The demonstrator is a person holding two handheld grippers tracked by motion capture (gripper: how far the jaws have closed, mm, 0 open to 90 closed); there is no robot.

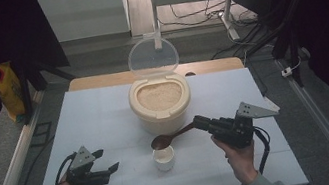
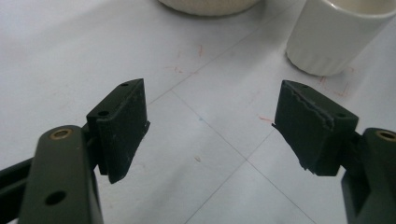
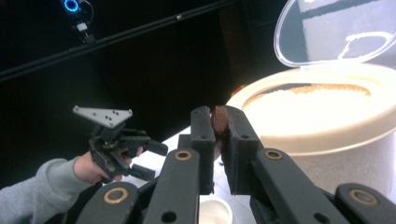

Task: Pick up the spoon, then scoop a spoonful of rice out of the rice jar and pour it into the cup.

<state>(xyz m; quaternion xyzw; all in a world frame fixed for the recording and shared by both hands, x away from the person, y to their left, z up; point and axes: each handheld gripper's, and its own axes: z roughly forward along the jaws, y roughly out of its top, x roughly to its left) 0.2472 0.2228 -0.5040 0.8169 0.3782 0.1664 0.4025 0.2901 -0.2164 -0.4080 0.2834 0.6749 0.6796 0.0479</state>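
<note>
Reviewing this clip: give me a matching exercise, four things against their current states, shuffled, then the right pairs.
Things:
1. left gripper
2. right gripper
3. rice container
4. white cup

States:
A. lid raised, full of rice
B. under the spoon's bowl
C. jaws apart, nothing between them
D. clamped on the brown spoon handle

Pairs: 1-C, 2-D, 3-A, 4-B
</note>
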